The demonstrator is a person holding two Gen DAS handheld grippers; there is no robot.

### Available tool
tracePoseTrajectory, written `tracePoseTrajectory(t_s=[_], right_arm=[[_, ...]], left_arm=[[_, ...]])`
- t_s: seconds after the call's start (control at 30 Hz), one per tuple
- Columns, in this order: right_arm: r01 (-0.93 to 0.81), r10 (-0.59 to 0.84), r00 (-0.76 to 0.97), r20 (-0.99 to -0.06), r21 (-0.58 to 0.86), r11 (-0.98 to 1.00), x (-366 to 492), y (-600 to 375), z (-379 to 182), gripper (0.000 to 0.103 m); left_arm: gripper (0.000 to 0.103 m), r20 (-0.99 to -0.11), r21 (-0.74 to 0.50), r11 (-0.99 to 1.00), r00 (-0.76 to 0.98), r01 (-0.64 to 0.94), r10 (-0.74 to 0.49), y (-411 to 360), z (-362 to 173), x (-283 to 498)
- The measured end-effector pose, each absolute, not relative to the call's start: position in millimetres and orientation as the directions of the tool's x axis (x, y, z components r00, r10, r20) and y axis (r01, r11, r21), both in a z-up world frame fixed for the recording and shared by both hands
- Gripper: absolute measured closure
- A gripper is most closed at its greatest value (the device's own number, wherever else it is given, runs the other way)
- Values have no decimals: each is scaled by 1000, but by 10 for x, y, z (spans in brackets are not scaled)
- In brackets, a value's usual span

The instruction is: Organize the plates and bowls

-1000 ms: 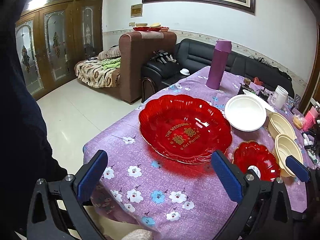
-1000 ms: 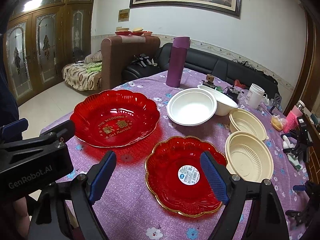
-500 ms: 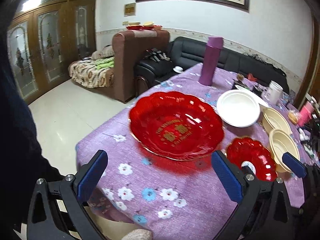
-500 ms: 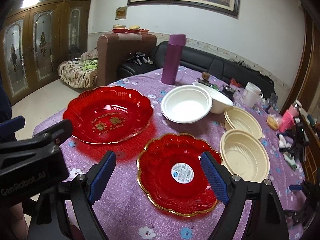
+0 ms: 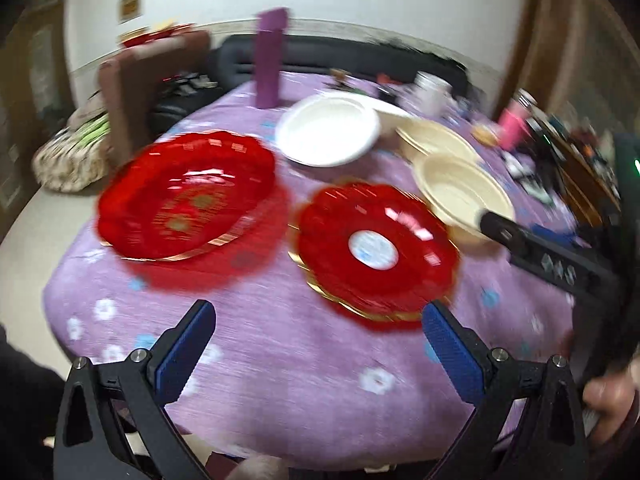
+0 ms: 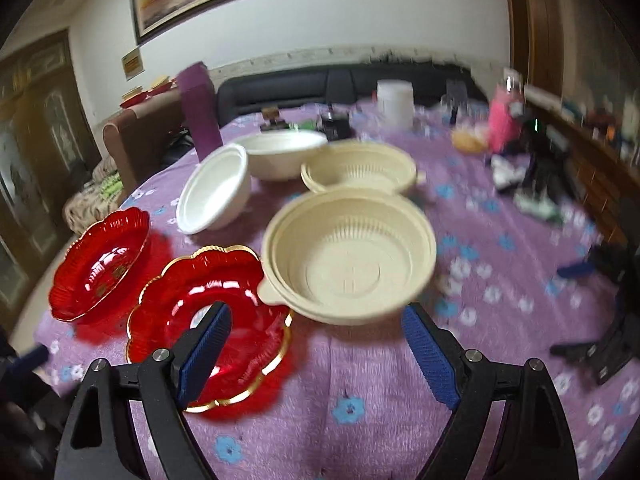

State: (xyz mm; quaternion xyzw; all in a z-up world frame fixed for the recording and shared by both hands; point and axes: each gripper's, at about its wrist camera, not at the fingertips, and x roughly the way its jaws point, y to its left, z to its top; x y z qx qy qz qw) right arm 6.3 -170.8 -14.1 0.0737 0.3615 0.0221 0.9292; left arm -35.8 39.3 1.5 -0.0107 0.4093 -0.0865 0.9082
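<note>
On the purple flowered tablecloth (image 5: 280, 344) lie a large red plate (image 5: 188, 200) and a smaller red plate (image 5: 376, 248) with a white sticker. Behind them stand a white bowl (image 5: 328, 130) and two cream bowls (image 5: 464, 192). My left gripper (image 5: 316, 332) hangs open over the cloth, just short of the small red plate. In the right wrist view my right gripper (image 6: 316, 332) is open, with the near cream bowl (image 6: 352, 260) just beyond its tips. The small red plate (image 6: 208, 320) lies behind its left finger. Both views are blurred.
A purple flask (image 5: 272, 60) stands at the back of the table. A white cup (image 6: 394, 104), a pink bottle (image 6: 504, 120) and small clutter crowd the far right side. A second white bowl (image 6: 286, 154) sits behind the first. A sofa and armchair lie beyond the table.
Both grippers have swung to the right and rolled. The left view has shifted from the large red plate toward the small one; the right view from the small red plate to the near cream bowl.
</note>
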Motion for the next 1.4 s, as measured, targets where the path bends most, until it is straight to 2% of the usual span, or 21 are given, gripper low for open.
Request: tracePoseTrajectory(t_s=[0.1,0.3,0.5,0.63,0.77,0.97,1.0,1.03,1.07,1.1,1.13,1.17,1.2,1.27,1.4], right_arm=[[-27,177,696,-695,222,975,87,-1775,-239,13],[-19,237,648,-724,296,955,158,-1816,-413,13],[-5,274,617,-738,345,939,230,-1858,-524,13],[-7,281,602,-747,348,938,294,-1817,-569,13],[-30,307,584,-752,357,933,377,-1710,-580,13],[-14,288,579,-762,345,939,564,-1564,-653,13],[-17,287,584,-760,342,940,588,-1543,-649,15],[-20,284,588,-758,337,941,614,-1514,-645,17],[-22,279,590,-758,330,944,637,-1498,-644,27],[-28,275,589,-760,321,947,659,-1475,-653,45],[-29,262,587,-766,303,952,675,-1458,-661,52],[-30,250,591,-767,289,957,673,-1462,-658,69],[-37,263,580,-771,297,954,675,-1478,-669,81],[-42,284,570,-771,318,947,657,-1534,-681,87],[-72,321,550,-771,339,938,525,-1617,-677,88]], left_arm=[[0,-756,-80,987,636,142,-152,292,-111,-400],[0,-834,-93,994,540,60,-111,306,-459,-281],[0,-821,-54,996,564,71,-85,212,-501,-317],[0,-837,27,992,545,121,-44,141,-531,-360],[0,-832,-116,986,531,118,-161,317,-417,-304],[0,-806,-174,982,562,73,-185,404,-316,12],[3,-806,-170,983,564,69,-179,397,-321,65],[8,-807,-169,983,562,73,-181,378,-326,96],[12,-810,-172,982,556,76,-185,359,-344,129],[19,-817,-182,980,543,77,-194,353,-377,146],[26,-824,-194,978,529,74,-204,360,-403,174],[30,-833,-219,973,507,68,-223,371,-446,199],[38,-836,-236,969,495,66,-238,379,-479,206],[38,-830,-248,967,501,61,-245,390,-486,193],[38,-822,-260,963,509,64,-256,372,-463,198]])
